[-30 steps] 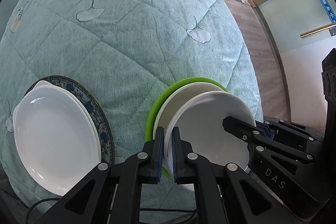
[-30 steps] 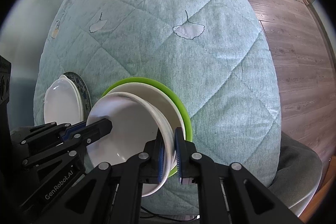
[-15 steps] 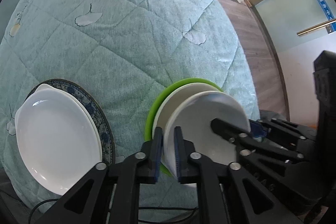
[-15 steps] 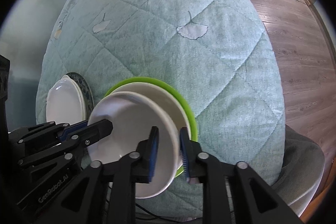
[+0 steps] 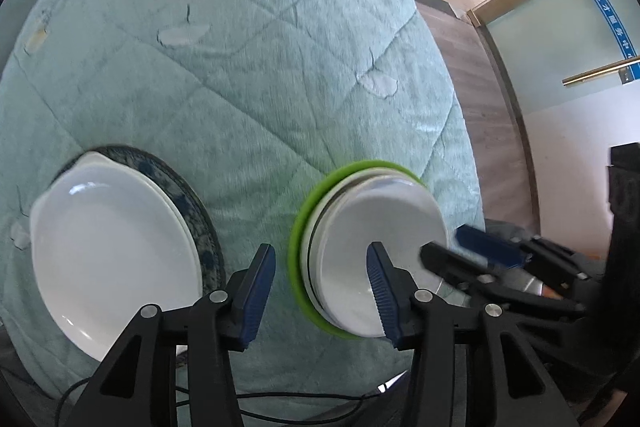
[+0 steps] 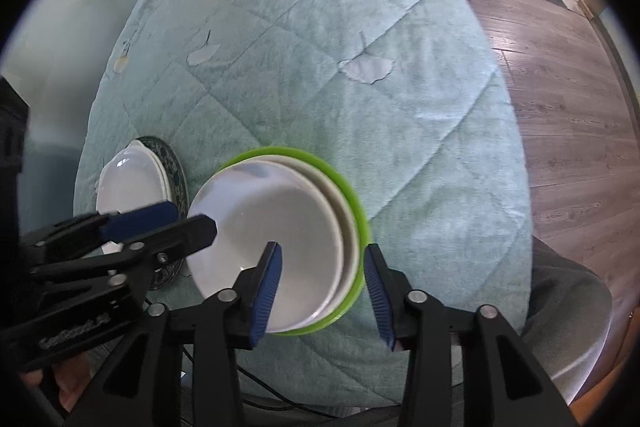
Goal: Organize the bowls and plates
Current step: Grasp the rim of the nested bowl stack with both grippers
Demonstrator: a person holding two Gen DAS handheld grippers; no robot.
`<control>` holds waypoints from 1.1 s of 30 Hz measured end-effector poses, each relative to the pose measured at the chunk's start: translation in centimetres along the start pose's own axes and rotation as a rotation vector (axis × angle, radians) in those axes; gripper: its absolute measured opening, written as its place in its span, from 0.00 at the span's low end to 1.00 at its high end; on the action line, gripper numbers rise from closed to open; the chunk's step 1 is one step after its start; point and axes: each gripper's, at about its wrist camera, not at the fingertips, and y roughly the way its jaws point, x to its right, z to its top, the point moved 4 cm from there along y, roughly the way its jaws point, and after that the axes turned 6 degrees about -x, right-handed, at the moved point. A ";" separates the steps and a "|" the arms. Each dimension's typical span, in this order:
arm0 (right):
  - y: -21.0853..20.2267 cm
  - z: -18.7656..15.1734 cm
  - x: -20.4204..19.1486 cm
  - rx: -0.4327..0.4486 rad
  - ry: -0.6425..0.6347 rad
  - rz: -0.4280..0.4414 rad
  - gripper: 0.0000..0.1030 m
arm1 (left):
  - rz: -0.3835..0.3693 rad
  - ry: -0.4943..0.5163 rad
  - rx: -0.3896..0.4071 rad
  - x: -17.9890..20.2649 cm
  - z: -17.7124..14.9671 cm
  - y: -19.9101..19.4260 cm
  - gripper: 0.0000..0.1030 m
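Two grippers point down over the stack at the near edge of the desk (image 5: 280, 75), which is covered in a quilted teal cloth. The white bowl (image 5: 376, 247) rests in a cream bowl on a green plate (image 5: 298, 247). The left gripper (image 5: 320, 291) and the right gripper (image 6: 320, 287) are both opening, their blue-padded fingers straddling the bowl's left and right rims without touching them. To the left, a white dish (image 5: 108, 259) sits on a blue-patterned plate (image 5: 192, 203).

Motion blur smears the green plate's (image 5: 298, 227) rim at centre frame, and the blue-patterned plate (image 6: 178, 179) at left is mostly hidden under white dishes (image 6: 132, 183).
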 end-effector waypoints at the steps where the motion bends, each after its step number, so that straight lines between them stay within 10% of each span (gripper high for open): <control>1: -0.3 0.0 0.2 0.004 0.001 -0.001 0.50 | -0.003 -0.002 -0.009 0.0 -0.1 0.2 0.44; 7: -2.2 0.0 1.1 0.042 0.007 0.019 0.80 | 0.001 0.037 0.032 0.2 -0.9 -2.0 0.46; 10: -3.1 -0.1 0.7 0.058 0.011 0.012 0.92 | 0.035 0.044 0.067 0.0 -1.5 -3.5 0.72; 12: -3.1 -0.4 0.6 0.055 0.012 0.006 1.00 | 0.025 0.048 0.094 -0.1 -1.7 -4.3 0.73; 26: -0.8 -1.0 2.1 0.023 0.013 -0.030 0.98 | -0.019 0.036 -0.015 -0.1 -0.9 1.1 0.61; 33: 0.5 0.1 1.8 -0.015 -0.011 -0.030 0.72 | -0.037 0.010 -0.040 -1.0 -0.7 2.7 0.38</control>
